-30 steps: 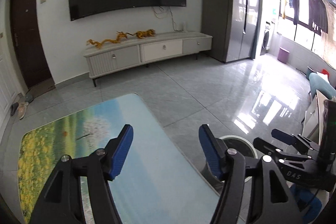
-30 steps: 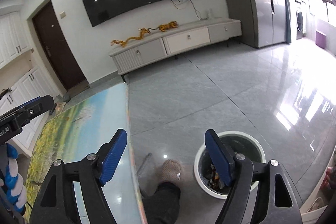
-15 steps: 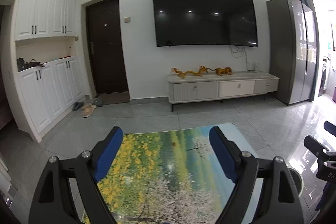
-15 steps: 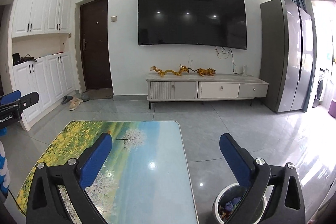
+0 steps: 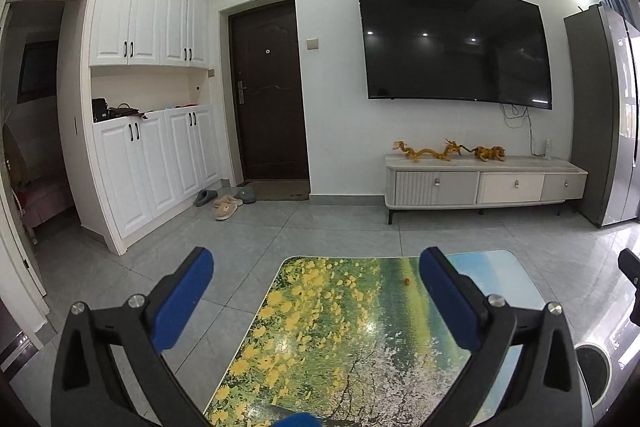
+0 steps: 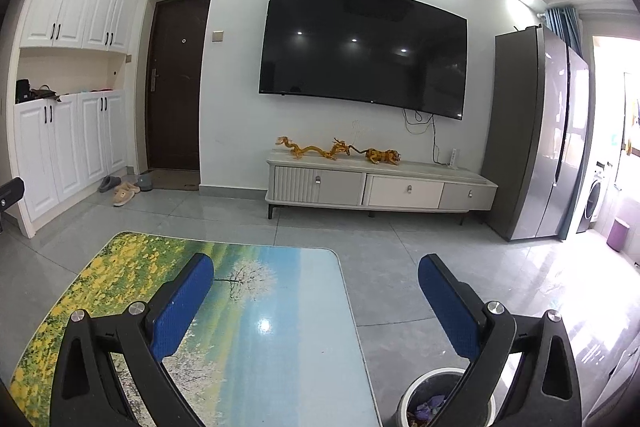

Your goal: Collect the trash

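Above the low table (image 5: 360, 347) with the printed flower landscape, your left gripper (image 5: 316, 291) hangs with its blue jaws opening wide and nothing between them; your right gripper (image 6: 316, 291) has its jaws spread just as far, also empty. The only loose scrap you can see is a small brownish bit (image 5: 407, 281) lying on the tabletop near its far edge, just beside the left gripper's right-hand finger in the left wrist view; what it is cannot be told at this size. It is likely light and possibly crumbly, and the glossy top will probably let it skid, so close the pad tips on it from both sides, low against the surface, gently. The white bin (image 6: 424, 399) stands on the floor by the table's right edge, with trash already in it.
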Motion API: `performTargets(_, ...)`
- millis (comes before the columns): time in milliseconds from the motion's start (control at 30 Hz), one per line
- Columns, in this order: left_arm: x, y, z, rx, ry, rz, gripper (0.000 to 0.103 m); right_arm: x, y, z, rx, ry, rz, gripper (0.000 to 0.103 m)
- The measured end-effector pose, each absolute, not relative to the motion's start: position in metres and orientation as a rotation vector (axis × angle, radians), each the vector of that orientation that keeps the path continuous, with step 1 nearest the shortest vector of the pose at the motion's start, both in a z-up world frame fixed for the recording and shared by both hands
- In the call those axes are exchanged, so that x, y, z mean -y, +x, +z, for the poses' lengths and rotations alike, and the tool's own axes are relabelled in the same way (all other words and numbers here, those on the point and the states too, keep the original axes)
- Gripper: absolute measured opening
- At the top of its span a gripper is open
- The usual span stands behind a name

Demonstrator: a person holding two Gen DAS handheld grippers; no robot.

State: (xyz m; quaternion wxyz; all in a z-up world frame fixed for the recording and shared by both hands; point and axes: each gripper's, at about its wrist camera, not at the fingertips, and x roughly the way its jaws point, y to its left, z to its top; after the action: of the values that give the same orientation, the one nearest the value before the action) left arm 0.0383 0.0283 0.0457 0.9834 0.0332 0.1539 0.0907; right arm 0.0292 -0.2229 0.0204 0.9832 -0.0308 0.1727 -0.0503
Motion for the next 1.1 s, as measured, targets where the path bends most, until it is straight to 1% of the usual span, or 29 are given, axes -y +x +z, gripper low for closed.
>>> performTargets(333,-0.027,0.044,0.036,-0.312,0.078,0.159,0.103,0.241,0.040,0.015,-0.345,-0.071,-0.190,0.103)
performTargets(1100,-0.011,0.049,0.035,-0.327,0.093,0.124,0.103,0.266,0.036,0.008,-0.357,-0.053,-0.233,0.103)
